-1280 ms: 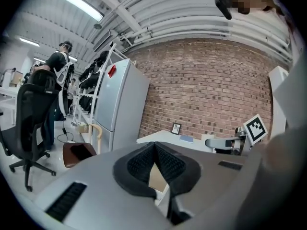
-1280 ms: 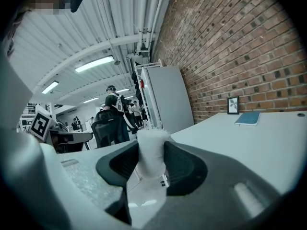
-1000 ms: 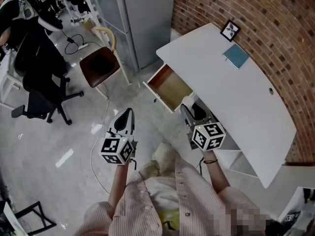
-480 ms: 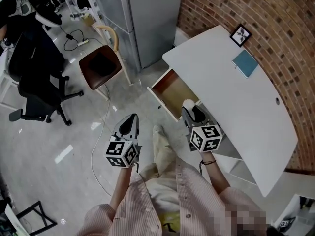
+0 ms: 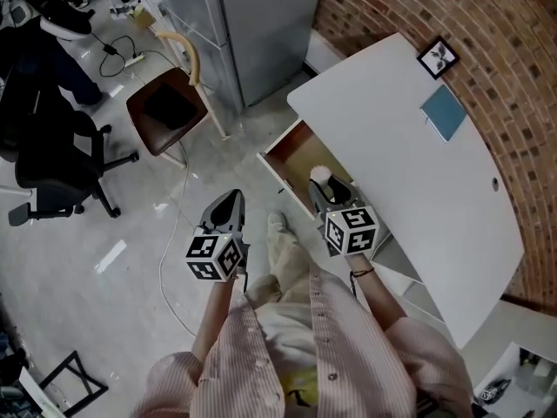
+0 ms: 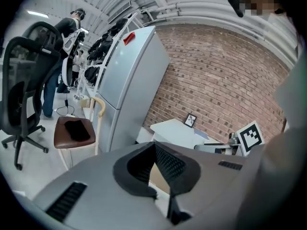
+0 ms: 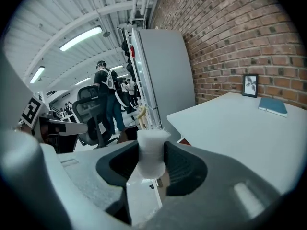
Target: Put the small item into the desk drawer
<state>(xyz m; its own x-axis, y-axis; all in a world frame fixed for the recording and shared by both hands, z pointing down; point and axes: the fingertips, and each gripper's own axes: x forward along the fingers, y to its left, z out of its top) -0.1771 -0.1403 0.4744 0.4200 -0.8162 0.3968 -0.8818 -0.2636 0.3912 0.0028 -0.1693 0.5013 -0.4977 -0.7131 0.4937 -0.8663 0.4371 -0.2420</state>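
The desk drawer (image 5: pixel 296 157) stands pulled out from the left end of the white desk (image 5: pixel 409 159), its wooden inside showing. My right gripper (image 5: pixel 322 184) hovers over the drawer's near right corner, shut on a small white item (image 5: pixel 320 175) that sticks up between the jaws. In the right gripper view the small white item (image 7: pixel 151 151) stands upright in the grip like a short plug. My left gripper (image 5: pixel 224 209) hangs over the floor left of the drawer, its jaws closed together with nothing between them (image 6: pixel 160 176).
A framed picture (image 5: pixel 439 57) and a teal notebook (image 5: pixel 443 112) lie at the desk's far end by the brick wall. A brown-seated chair (image 5: pixel 165 107), a black office chair (image 5: pixel 52 151), a grey cabinet (image 5: pixel 252 24) and a floor cable (image 5: pixel 174 242) stand left.
My right gripper has moved up and left with the white item, from beside the drawer's front to over its near corner. The left gripper has barely shifted.
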